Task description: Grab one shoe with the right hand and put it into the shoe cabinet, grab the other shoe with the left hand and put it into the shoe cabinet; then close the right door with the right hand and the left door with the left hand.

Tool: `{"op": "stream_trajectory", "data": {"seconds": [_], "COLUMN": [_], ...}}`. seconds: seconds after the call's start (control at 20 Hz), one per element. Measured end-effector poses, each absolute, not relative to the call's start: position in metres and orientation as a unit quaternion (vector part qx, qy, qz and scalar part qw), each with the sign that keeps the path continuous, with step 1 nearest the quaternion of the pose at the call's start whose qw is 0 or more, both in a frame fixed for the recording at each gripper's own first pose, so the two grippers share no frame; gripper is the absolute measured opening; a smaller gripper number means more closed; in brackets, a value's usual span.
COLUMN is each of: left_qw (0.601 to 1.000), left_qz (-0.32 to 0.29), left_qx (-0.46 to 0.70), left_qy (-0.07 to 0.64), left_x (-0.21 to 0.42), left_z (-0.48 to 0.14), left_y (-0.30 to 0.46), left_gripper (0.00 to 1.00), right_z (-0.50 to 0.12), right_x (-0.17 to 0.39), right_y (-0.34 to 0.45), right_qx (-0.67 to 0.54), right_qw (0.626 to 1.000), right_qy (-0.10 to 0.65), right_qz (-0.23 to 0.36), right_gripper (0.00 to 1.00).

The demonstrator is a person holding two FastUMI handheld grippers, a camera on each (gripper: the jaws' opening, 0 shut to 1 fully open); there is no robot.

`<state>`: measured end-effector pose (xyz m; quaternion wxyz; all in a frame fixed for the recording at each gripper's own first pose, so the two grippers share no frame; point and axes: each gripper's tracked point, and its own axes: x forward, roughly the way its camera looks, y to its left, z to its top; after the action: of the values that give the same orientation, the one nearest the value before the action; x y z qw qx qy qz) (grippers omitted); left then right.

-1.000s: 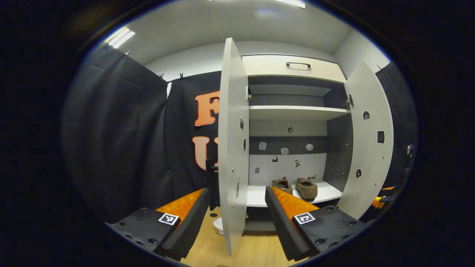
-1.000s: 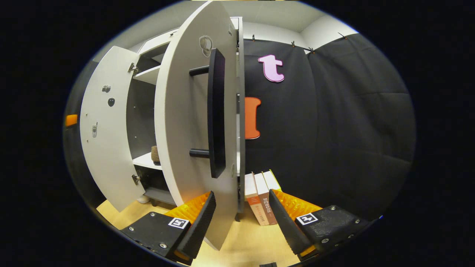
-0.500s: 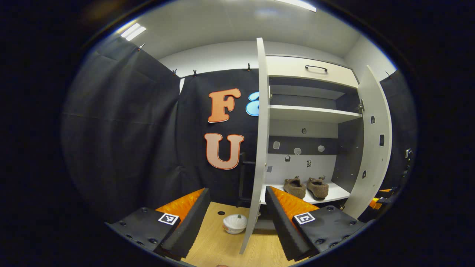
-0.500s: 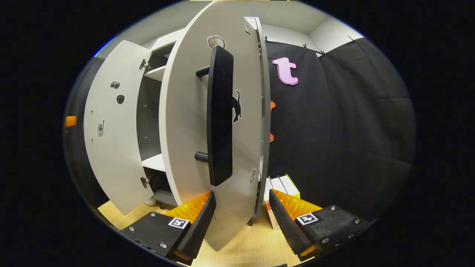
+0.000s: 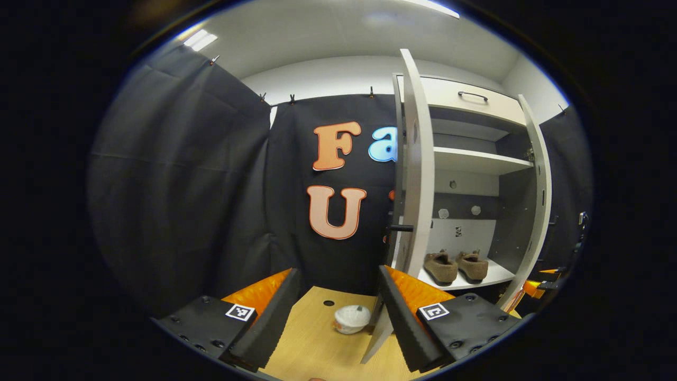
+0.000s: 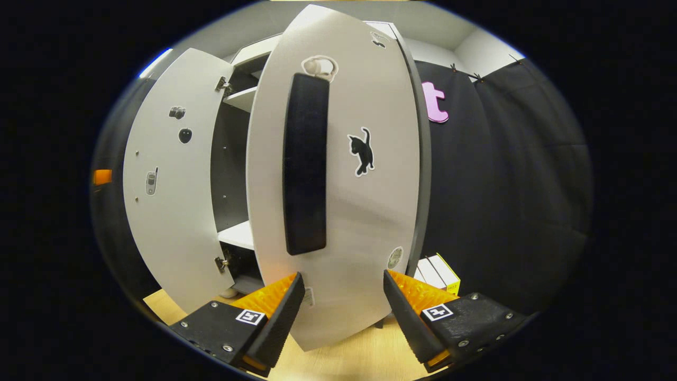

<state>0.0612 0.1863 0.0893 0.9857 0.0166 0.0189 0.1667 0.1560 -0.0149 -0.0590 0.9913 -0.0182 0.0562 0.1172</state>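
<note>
Left gripper view, left to right: the left gripper [image 5: 336, 312] has its fingers apart with nothing between them; bare wooden floor [image 5: 312, 344] lies in the gap; a small white bowl [image 5: 352, 318] sits on the floor just ahead, beside the lower edge of the left door [image 5: 418, 174]; that door stands nearly edge-on, swung well out from the cabinet [image 5: 470, 159], and its lower corner passes close by the right-hand finger; contact cannot be told; a dark handle stub [image 5: 400, 228] projects from its outer face; inside the cabinet the two shoes [image 5: 456, 266] sit side by side on the lower shelf [image 5: 497, 275], touching or nearly so; an upper shelf [image 5: 478, 159] lies above them; a drawer front with a handle [image 5: 472, 96] tops the cabinet; the right door [image 5: 537, 211] stands partly open at the far right.

Right gripper view, left to right: the left door [image 6: 169, 180] stands open, inner face bearing small stickers; the cabinet interior shows in the narrow gap beside it; the right gripper [image 6: 341, 304] has its fingers apart and grips nothing; the right door [image 6: 338, 201] faces the camera directly ahead, its lower edge between the fingers; contact cannot be told; a long dark handle [image 6: 305, 164] runs upright on it; a cat sticker [image 6: 362, 151] lies beside the handle; books [image 6: 438, 270] stand on the floor to the right.
</note>
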Motion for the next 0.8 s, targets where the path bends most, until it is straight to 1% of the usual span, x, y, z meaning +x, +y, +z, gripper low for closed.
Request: {"op": "stream_trajectory", "data": {"seconds": [0.05,0.1,0.15,0.2,0.3,0.35,0.4,0.55,0.6,0.8], "left_qw": [0.985,0.985,0.984,0.984,0.984,0.985,0.986,0.988,0.989,0.993], "left_qz": [0.169,0.172,0.175,0.177,0.176,0.171,0.165,0.15,0.145,0.112], "left_qx": [0.015,0.015,0.015,0.015,0.014,0.013,0.013,0.019,0.021,0.022], "left_qy": [0.02,0.021,0.024,0.027,0.029,0.027,0.023,0.019,0.018,0.019], "left_x": [0.061,0.061,0.063,0.063,0.07,0.076,0.082,0.094,0.099,0.125], "left_z": [0.086,0.083,0.079,0.075,0.066,0.062,0.06,0.048,0.044,0.022], "left_y": [0.193,0.2,0.207,0.214,0.224,0.228,0.231,0.233,0.235,0.233], "left_gripper": [0.97,0.94,0.94,0.97,0.97,0.97,0.99,0.94,0.97,0.96], "right_z": [-0.057,-0.057,-0.057,-0.056,-0.056,-0.056,-0.056,-0.057,-0.057,-0.057], "right_x": [0.156,0.156,0.156,0.154,0.153,0.153,0.152,0.146,0.143,0.133], "right_y": [-0.012,-0.01,-0.008,-0.006,-0.003,-0.004,-0.003,0.0,0.0,0.001], "right_qx": [-0.019,-0.019,-0.018,-0.017,-0.018,-0.02,-0.021,-0.022,-0.022,-0.021], "right_qw": [0.992,0.992,0.992,0.992,0.993,0.994,0.994,0.995,0.995,0.996], "right_qy": [0.054,0.053,0.053,0.053,0.05,0.049,0.048,0.049,0.048,0.048], "right_qz": [0.116,0.114,0.113,0.111,0.104,0.099,0.096,0.087,0.083,0.068], "right_gripper": [0.93,0.93,0.93,0.93,0.93,0.93,0.93,0.93,0.93,0.93]}}
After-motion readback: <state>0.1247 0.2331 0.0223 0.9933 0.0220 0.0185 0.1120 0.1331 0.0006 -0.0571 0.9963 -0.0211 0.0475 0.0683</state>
